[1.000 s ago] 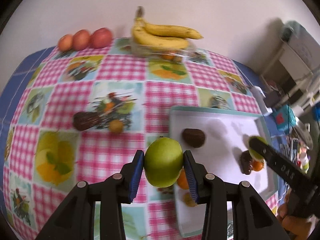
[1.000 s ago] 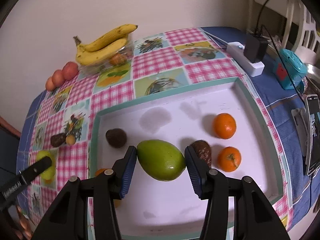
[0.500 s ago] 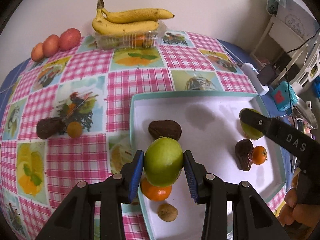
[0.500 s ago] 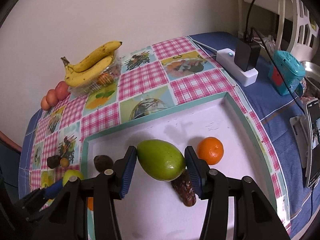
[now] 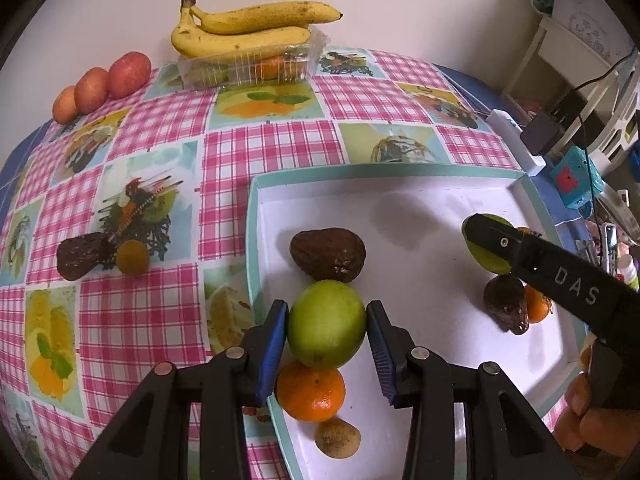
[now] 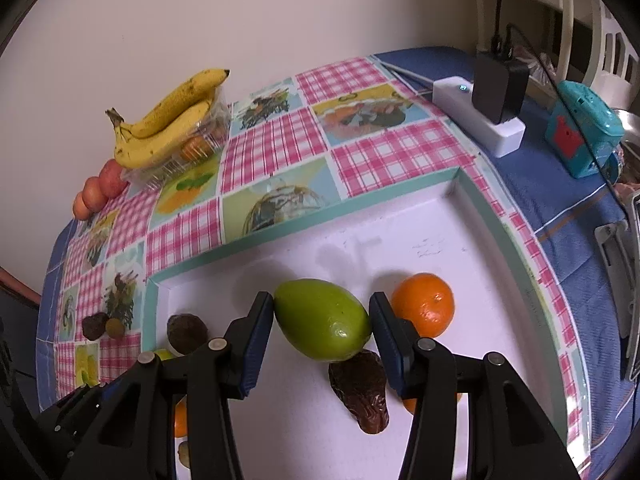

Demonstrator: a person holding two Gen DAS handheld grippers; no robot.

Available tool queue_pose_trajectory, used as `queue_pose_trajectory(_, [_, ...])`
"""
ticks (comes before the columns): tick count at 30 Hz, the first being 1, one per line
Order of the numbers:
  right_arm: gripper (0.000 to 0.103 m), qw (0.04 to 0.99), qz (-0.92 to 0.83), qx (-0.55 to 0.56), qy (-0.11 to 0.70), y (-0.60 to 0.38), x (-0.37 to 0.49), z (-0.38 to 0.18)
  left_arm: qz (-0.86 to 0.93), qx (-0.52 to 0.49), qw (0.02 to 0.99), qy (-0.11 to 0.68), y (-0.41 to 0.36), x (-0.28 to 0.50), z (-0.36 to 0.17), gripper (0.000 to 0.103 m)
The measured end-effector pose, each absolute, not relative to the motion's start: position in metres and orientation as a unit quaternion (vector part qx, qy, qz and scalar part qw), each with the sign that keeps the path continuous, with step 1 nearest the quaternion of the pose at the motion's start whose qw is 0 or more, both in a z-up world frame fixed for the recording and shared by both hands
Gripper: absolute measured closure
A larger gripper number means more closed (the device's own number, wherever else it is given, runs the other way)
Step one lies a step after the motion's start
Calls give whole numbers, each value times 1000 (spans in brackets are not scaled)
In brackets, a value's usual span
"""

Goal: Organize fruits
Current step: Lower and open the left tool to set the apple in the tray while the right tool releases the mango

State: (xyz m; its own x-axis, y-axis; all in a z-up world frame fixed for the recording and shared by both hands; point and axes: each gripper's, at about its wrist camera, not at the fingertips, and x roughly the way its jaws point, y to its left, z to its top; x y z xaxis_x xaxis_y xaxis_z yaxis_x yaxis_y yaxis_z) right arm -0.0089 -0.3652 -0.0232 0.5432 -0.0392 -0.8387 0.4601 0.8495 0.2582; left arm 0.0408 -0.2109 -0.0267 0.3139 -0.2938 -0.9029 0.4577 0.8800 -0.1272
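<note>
My left gripper (image 5: pixel 327 334) is shut on a round green apple (image 5: pixel 326 322), held over the left part of the white tray (image 5: pixel 384 172), above an orange (image 5: pixel 310 394) and a small brown fruit (image 5: pixel 337 438). A dark avocado (image 5: pixel 328 254) lies just beyond. My right gripper (image 6: pixel 322 322) is shut on an oval green mango (image 6: pixel 322 318) over the tray's right part (image 6: pixel 256 238), beside an orange (image 6: pixel 423 310) and a dark wrinkled fruit (image 6: pixel 362 392). The right gripper also shows in the left wrist view (image 5: pixel 486 242).
Bananas (image 5: pixel 248 26) lie on a clear plastic box at the back by the wall, with three red-orange fruits (image 5: pixel 102 84) to their left. A dark fruit (image 5: pixel 78 258) and a small yellow one (image 5: pixel 132 258) lie on the checkered cloth. A power strip (image 6: pixel 478 120) and teal gadget (image 6: pixel 580 128) sit right.
Both grippers have moved farther over the tray with their fruits still held. The left one came in from the cloth to the tray's left part; the right one shifted toward the far right.
</note>
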Motion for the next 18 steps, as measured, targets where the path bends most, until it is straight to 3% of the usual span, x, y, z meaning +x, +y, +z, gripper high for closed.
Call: queue_pose_trajectory(18, [53,844,-144,209,472,-354,-3,-33,-234,83,804,540,-209,40,-23,57])
